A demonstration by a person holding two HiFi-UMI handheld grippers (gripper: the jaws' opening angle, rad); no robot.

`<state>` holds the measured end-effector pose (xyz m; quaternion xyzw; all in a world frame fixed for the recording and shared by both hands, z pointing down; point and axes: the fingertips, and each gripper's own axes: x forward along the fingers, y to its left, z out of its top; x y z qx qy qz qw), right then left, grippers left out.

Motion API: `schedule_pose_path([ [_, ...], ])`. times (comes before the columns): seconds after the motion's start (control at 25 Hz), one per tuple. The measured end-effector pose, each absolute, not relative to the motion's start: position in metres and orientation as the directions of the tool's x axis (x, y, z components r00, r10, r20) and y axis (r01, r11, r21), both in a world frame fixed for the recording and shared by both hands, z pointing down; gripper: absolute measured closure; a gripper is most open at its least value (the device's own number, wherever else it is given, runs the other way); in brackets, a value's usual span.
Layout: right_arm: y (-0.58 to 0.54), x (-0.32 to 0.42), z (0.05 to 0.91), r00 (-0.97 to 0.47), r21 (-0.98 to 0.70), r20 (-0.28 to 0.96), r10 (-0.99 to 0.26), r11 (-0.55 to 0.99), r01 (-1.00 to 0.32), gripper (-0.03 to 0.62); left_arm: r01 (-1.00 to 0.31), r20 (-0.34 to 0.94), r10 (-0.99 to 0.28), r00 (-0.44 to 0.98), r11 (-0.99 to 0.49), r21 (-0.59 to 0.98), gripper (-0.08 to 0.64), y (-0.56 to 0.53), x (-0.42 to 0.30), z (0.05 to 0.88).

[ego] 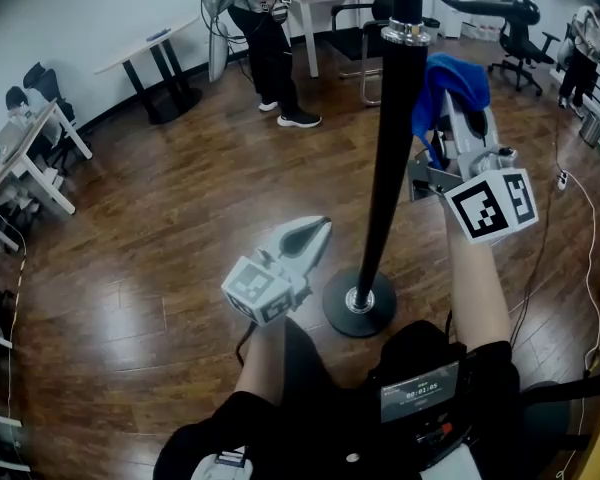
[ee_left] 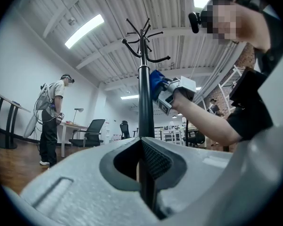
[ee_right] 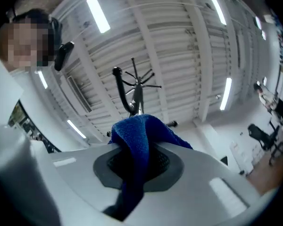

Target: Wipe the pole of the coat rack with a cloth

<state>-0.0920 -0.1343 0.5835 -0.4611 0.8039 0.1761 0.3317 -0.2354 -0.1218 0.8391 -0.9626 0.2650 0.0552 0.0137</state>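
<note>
**Cloth at the upper pole, most of the length judged still to wipe**

The right gripper (ego: 465,118) has its jaws clamped on a blue terry cloth (ego: 448,86). In the right gripper view the fabric fills the gap between the pads and spills out over the tips. The cloth sits high up on the right side of the tall black metal pole of the coat rack (ego: 390,148). From the left gripper view it looks to be against the pole, though actual contact cannot be confirmed.

The left gripper (ego: 310,236) hangs lower, just left of the pole and apart from it. Its jaws are pressed together with nothing between them.

The pole stands upright on its round black base (ego: 360,303) on the dark wooden floor (ego: 160,228).

The grasp is done and the cloth has been brought to the work. The pole's surface shows no mark of wiped or unwiped stretches, so progress is a judgement. With the cloth this high, the long run down to the base probably remains, as does the pole's far side.
</note>
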Motion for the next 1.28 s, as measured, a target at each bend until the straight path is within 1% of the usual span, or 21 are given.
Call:
schedule_pose_path([
  [0.12, -0.112, -0.117, 0.551, -0.413, 0.183, -0.709, -0.572, 0.417, -0.89, 0.574, -0.525, -0.117, -0.523, 0.844, -0.851, 0.011, 0.565, -0.124, -0.242, 0.836],
  [0.24, -0.104, -0.155, 0.564, -0.471, 0.414, -0.659, -0.587, 0.24, -0.878, 0.574, -0.525, -0.128, -0.521, 0.844, -0.851, 0.005, 0.565, -0.127, -0.246, 0.837],
  [0.32, -0.111, -0.173, 0.596, -0.462, 0.58, -0.577, -0.674, 0.06, -0.812, 0.572, -0.519, -0.13, -0.514, 0.848, -0.855, -0.003, 0.565, -0.127, -0.246, 0.84],
  [0.4, -0.123, -0.184, 0.64, -0.415, 0.724, -0.493, -0.765, -0.095, -0.684, 0.571, -0.524, -0.123, -0.52, 0.845, -0.852, 0.006, 0.565, -0.126, -0.245, 0.836],
  [0.48, -0.127, -0.192, 0.68, -0.408, 0.783, -0.466, -0.785, -0.15, -0.604, 0.569, -0.519, -0.117, -0.516, 0.849, -0.855, 0.004, 0.565, -0.126, -0.243, 0.839],
  [0.56, -0.128, -0.193, 0.729, -0.421, 0.802, -0.414, -0.807, -0.104, -0.589, 0.569, -0.511, -0.116, -0.508, 0.854, -0.86, 0.005, 0.565, -0.127, -0.243, 0.846],
  [0.6, -0.129, -0.194, 0.76, -0.427, 0.813, -0.368, -0.826, -0.063, -0.579, 0.569, -0.508, -0.116, -0.506, 0.855, -0.861, 0.008, 0.565, -0.128, -0.243, 0.85],
  [0.72, -0.133, -0.195, 0.863, -0.446, 0.853, -0.183, -0.876, 0.083, -0.515, 0.568, -0.504, -0.114, -0.502, 0.857, -0.864, 0.01, 0.565, -0.129, -0.242, 0.854],
  [0.8, -0.134, -0.194, 0.925, -0.454, 0.854, -0.066, -0.888, 0.185, -0.486, 0.569, -0.502, -0.111, -0.499, 0.859, -0.865, 0.003, 0.565, -0.128, -0.239, 0.854],
  [0.88, -0.133, -0.193, 0.969, -0.454, 0.839, 0.018, -0.891, 0.26, -0.477, 0.569, -0.499, -0.106, -0.496, 0.862, -0.867, 0.0, 0.565, -0.127, -0.237, 0.857],
  [0.92, -0.133, -0.193, 0.981, -0.452, 0.831, 0.04, -0.891, 0.281, -0.48, 0.569, -0.499, -0.104, -0.496, 0.862, -0.867, 0.001, 0.565, -0.127, -0.237, 0.858],
  [1.04, -0.134, -0.194, 0.985, -0.45, 0.809, 0.065, -0.891, 0.311, -0.498, 0.569, -0.504, -0.102, -0.501, 0.859, -0.864, 0.004, 0.565, -0.126, -0.239, 0.861],
  [1.12, -0.134, -0.194, 0.965, -0.45, 0.787, 0.055, -0.891, 0.316, -0.53, 0.569, -0.508, -0.101, -0.505, 0.857, -0.861, -0.003, 0.565, -0.126, -0.239, 0.863],
  [1.28, -0.135, -0.189, 0.868, -0.435, 0.714, -0.084, -0.896, 0.25, -0.653, 0.569, -0.514, -0.101, -0.513, 0.853, -0.858, 0.014, 0.565, -0.125, -0.24, 0.861],
])
